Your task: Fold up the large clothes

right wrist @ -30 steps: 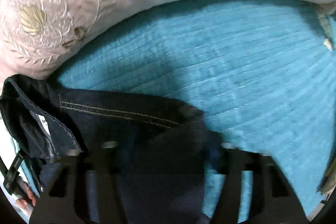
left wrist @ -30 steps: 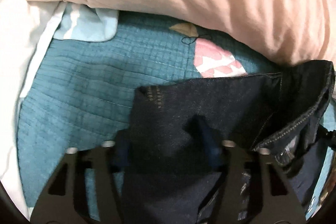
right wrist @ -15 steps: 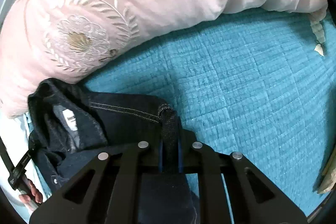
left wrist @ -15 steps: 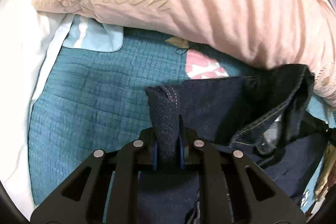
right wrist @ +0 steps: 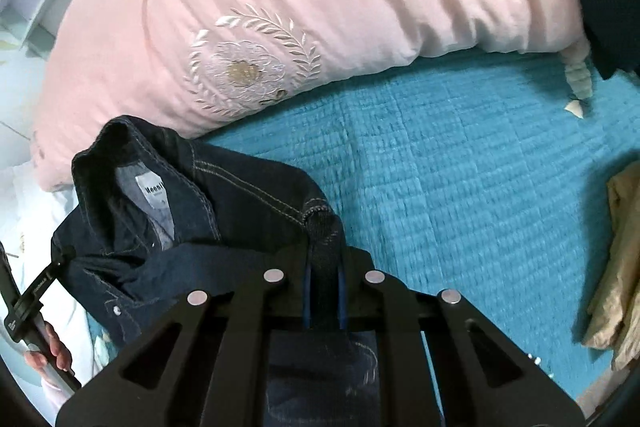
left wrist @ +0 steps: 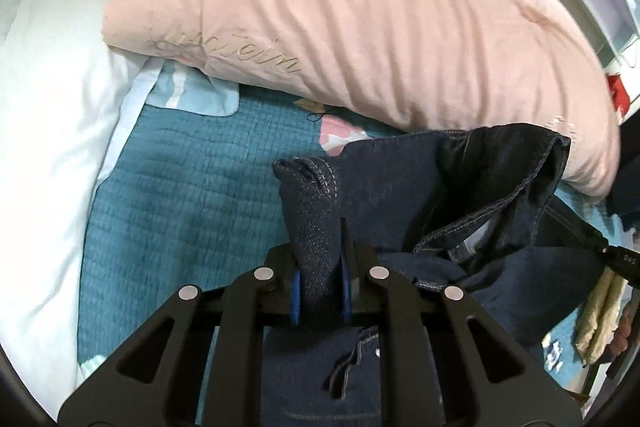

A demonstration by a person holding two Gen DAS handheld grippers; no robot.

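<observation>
Jacket (left wrist: 420,187), one, dark denim, bunched on teal bed quilt (right wrist: 460,187), collar against one pink pillow (right wrist: 300,7). Open quilt to its right; white bedding (left wrist: 48,127) on left edge. Left tongs (left wrist: 319,283) pinch one fold, right tongs (right wrist: 323,287) another.

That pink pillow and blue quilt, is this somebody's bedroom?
Most likely a bedroom: a big pink embroidered pillow lies on a teal quilted bedspread, with white bedding beside it. Both grippers pinch a dark denim garment over the bed.
</observation>
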